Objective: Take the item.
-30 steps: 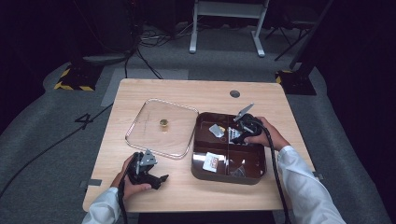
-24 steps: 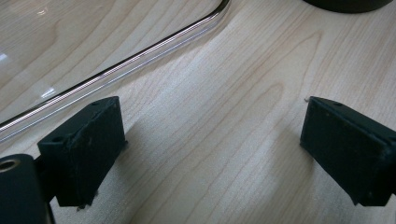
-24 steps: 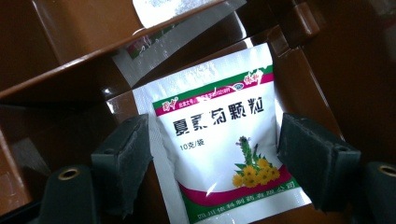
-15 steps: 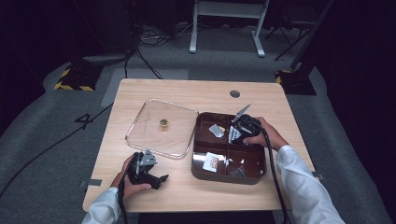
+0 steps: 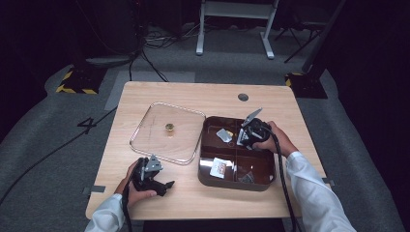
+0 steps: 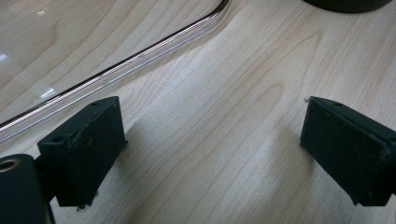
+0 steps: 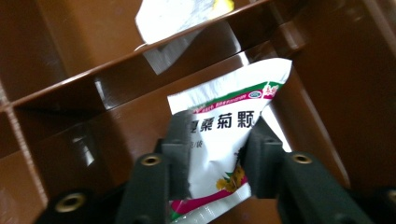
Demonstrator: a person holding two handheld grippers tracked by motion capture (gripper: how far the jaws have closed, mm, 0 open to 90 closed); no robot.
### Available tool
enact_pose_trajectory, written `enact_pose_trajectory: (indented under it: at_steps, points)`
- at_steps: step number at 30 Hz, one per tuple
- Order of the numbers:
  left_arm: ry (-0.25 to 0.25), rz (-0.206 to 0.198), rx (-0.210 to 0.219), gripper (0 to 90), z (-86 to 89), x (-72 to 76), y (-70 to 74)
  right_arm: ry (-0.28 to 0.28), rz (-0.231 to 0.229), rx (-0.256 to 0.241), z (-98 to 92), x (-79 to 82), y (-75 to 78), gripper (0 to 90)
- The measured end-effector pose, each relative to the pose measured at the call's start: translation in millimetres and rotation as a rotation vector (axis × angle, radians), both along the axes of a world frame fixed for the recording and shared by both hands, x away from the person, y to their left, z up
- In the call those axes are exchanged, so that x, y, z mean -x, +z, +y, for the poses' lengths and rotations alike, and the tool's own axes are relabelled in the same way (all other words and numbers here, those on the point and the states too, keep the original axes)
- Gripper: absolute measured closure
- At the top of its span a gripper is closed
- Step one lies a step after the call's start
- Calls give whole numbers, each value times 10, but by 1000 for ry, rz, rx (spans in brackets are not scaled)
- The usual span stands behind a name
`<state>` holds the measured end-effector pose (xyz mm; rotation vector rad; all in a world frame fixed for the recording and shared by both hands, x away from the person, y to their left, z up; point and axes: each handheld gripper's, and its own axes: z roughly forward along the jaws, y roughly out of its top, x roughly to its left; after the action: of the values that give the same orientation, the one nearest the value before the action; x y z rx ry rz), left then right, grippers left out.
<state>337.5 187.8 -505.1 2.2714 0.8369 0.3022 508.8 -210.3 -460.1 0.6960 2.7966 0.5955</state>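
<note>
The right gripper [image 7: 219, 154] has its fingers [image 7: 180, 149] pinching a white sachet [image 7: 224, 126] with red and green print, held over a compartment of the brown tray [image 5: 208, 176] on the worktop's right half. The sachet looks light, thin and crinkly, likely to flop and slide, so a grip across its flat middle, as here, seems safer than at a corner. Another sachet [image 5: 218, 167] lies in the tray's near-left compartment. The left gripper [image 5: 159, 183] rests on the pale wooden worktop [image 5: 193, 203] near its front edge, fingers [image 6: 84, 149] spread wide around nothing, just beside a clear lid [image 5: 145, 145] with a small gold knob [image 5: 169, 127]. The room is dark, with grey floor [image 5: 48, 159], cables and hazard-striped tape.
</note>
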Motion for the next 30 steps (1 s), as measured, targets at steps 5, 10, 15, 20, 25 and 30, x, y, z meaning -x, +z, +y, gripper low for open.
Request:
enact_pose_trajectory:
  at_steps: [5, 10, 15, 20, 25, 30]
  points:
    - [-1, 0, 0, 67, 0, -1, 0, -18, -27, -32, -37, 3, 11, 731]
    - [-2, 0, 1, 66, 0, -3, 0, -26, -40, -85, -83, 28, 42, 736]
    - [-2, 0, -1, 66, 1, -2, 0, -30, -49, -125, -125, 42, 63, 736]
    - [-2, 0, -1, 66, 0, -2, 0, -35, -67, -176, -172, 73, 125, 736]
    - [-2, 0, 0, 66, 0, -2, 0, -36, -80, -193, -183, 97, 163, 737]
    - [-2, 0, -1, 67, 0, -2, 0, -31, -85, -213, -190, 105, 186, 737]
